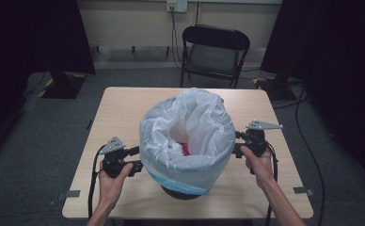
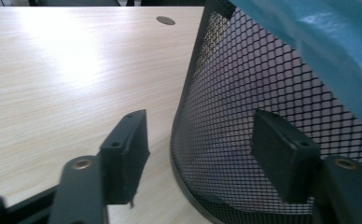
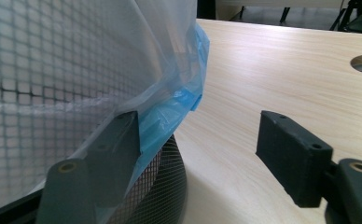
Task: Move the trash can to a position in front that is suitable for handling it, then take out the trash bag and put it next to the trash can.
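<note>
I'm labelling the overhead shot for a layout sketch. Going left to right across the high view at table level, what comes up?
Left tongs → mesh bin with its white bag → right tongs, all on the wooden table.

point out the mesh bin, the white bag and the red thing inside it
mesh bin (image 2: pixel 226 121): left gripper view, its black side wall
white bag (image 1: pixel 190 117): high view, its puffed top
red thing (image 1: pixel 184 148): high view, its visible patch
</note>
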The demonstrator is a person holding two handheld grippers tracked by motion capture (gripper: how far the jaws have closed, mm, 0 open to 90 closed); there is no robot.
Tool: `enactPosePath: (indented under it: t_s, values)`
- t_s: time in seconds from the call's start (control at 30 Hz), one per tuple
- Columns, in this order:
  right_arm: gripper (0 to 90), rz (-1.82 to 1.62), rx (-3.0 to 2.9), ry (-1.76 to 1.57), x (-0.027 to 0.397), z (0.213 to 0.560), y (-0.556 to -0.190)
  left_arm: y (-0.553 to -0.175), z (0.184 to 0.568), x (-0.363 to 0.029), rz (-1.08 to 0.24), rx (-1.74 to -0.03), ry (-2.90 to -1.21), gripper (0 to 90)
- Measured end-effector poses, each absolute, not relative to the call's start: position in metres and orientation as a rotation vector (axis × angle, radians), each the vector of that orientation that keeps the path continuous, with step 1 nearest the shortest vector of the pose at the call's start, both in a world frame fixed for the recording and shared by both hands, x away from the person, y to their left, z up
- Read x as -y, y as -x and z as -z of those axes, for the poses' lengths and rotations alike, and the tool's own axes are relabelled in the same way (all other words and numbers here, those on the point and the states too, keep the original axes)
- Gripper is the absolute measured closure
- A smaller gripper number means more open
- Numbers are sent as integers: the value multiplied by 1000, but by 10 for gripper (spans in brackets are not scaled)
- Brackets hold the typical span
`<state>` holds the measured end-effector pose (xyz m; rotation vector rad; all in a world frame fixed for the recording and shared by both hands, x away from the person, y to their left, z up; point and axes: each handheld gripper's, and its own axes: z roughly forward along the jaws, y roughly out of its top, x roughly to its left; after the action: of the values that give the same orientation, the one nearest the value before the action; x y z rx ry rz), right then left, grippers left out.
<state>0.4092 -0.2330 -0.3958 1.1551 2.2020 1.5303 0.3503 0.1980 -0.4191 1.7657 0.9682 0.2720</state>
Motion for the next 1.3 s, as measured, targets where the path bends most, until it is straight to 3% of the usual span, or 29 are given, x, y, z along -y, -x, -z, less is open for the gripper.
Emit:
enactPosePath:
  t_s: [0.13, 0.23, 0.63, 0.77, 1.0, 1.1, 1.2, 1.3]
  values:
    - [306, -1534, -2206, -1153, 234, 395, -408, -352, 418, -198, -257, -968, -1779, 343]
    - [230, -1545, -2197, -1176, 238, 393, -408, -352, 415, -199, -255, -978, -1797, 326]
    - [192, -1512, -2121, -1199, 254, 373, -401, -353, 400, -227, -302, -1049, -1742, 317]
    - [246, -1504, -2107, -1197, 260, 361, -403, -353, 384, -235, -326, -1027, -1750, 305]
    - [435, -1572, -2071, -1162, 264, 342, -400, -344, 351, -243, -355, -969, -1700, 269]
    - [511, -1621, -2034, -1161, 262, 331, -398, -340, 336, -244, -347, -923, -1670, 301]
    - [540, -1664, -1999, -1096, 261, 316, -395, -334, 317, -242, -356, -877, -1646, 331]
    - [502, -1648, -2007, -1110, 261, 307, -394, -333, 308, -240, -353, -849, -1633, 336]
